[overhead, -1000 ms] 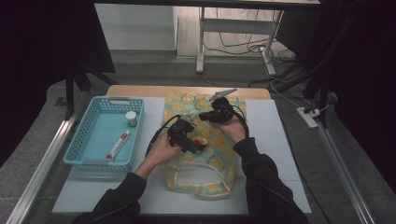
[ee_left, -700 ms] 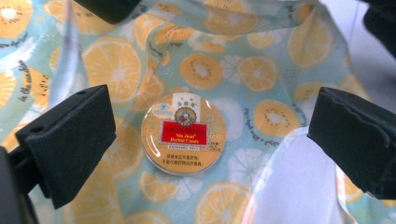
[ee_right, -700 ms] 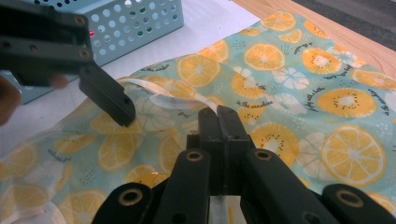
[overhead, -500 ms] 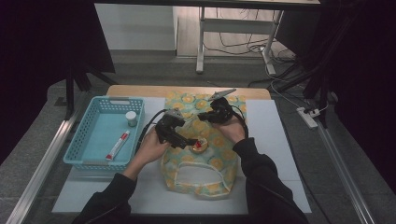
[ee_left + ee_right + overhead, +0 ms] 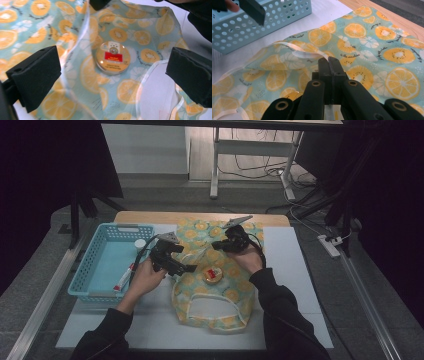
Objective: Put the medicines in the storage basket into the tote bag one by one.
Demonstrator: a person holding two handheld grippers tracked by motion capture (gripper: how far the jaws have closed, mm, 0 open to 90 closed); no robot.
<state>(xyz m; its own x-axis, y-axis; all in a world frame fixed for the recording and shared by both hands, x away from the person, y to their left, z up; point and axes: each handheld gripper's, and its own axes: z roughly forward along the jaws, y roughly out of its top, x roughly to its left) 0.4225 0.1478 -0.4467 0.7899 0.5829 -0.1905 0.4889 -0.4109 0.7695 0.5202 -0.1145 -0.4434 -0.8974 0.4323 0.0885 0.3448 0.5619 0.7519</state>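
**Tin resting in the fruit-print bag**

Right gripper (image 5: 329, 62) clenched on the bag's (image 5: 220, 250) clear edge, lifting it. Left gripper (image 5: 112, 75) released, jaws wide apart, hovering above the round tin (image 5: 113, 58). Tin inside bag, at basket's (image 5: 95, 285) three o'clock.

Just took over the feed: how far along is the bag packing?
Done: a round orange tin lies inside the orange-print fabric bag. In hand: the right gripper is shut on the bag's rim, holding it open; the left gripper is open. Left: a tube and white-capped bottle remain in the blue basket.
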